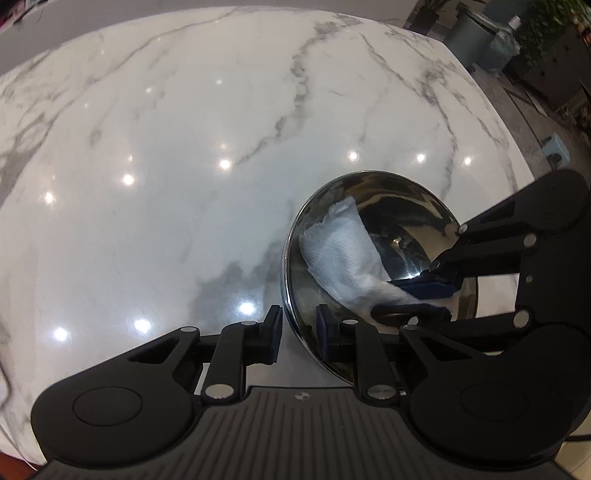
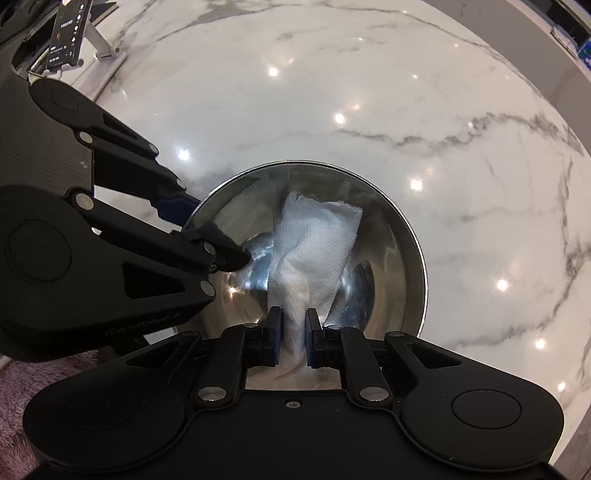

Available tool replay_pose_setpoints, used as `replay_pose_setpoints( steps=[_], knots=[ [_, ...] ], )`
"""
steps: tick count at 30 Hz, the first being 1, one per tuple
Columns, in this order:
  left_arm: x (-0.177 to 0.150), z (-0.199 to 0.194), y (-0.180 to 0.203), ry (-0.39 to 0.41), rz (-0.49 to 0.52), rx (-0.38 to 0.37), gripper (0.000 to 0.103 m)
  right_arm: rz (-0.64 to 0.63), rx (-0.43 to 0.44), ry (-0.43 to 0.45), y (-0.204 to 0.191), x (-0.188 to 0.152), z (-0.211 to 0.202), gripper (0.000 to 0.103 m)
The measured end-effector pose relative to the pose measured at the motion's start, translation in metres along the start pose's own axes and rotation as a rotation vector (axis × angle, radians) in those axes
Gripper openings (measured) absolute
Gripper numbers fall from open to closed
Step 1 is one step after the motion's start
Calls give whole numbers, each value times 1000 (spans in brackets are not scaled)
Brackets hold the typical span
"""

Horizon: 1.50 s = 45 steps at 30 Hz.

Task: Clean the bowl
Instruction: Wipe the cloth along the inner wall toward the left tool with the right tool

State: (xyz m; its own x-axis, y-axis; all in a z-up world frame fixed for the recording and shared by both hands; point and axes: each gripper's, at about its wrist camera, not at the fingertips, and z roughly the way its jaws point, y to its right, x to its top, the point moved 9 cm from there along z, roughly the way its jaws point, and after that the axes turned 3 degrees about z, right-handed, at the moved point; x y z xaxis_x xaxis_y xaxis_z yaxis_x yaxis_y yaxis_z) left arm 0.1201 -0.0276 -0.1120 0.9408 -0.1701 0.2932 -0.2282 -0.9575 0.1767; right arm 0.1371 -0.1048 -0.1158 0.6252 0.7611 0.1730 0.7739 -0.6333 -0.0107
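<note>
A shiny steel bowl point(image 1: 402, 218) stands on the white marble table point(image 1: 184, 147). My left gripper point(image 1: 298, 334) straddles the bowl's near rim, one finger outside and one inside, shut on the rim. My right gripper point(image 2: 293, 341) is shut on a white paper towel point(image 2: 314, 247) that lies against the inside of the bowl point(image 2: 399, 258). In the left wrist view the towel point(image 1: 340, 247) drapes over the bowl's left inner wall, with the right gripper point(image 1: 421, 295) holding its lower end. The left gripper point(image 2: 192, 225) shows at the bowl's left rim in the right wrist view.
A phone on a stand point(image 2: 68, 33) sits at the far left of the table. A pinkish fuzzy cloth point(image 2: 22, 384) lies at the near left. Beyond the table edge are bins and plants point(image 1: 491, 40) and a small blue stool point(image 1: 556, 149).
</note>
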Motion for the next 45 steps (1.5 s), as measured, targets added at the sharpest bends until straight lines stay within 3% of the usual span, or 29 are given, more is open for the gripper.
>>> replay_pose_setpoints(
  steps=[9,14,17,22,28,42,45],
  knots=[
    [4,0,2,7,72,62,18,-52,-108,14,32,9,11,8],
    [12,-1,-5,31,28,78,19,-35,-109,16,35,12,13,9],
    [7,-2,-5,19,-1,48,21,-17,-98,19,23,18,3,9],
    [-4,-7,-1,-8,-38,-32,27,9,-82,26,6,0,-9,10],
    [-6,-10,4,23,14,-35,24,29,-67,33,15,9,-3,10],
    [-4,-8,2,24,47,-40,23,194,151,92,28,38,19,10],
    [-4,-8,0,23,40,-46,23,209,158,101,27,41,19,9]
  ],
)
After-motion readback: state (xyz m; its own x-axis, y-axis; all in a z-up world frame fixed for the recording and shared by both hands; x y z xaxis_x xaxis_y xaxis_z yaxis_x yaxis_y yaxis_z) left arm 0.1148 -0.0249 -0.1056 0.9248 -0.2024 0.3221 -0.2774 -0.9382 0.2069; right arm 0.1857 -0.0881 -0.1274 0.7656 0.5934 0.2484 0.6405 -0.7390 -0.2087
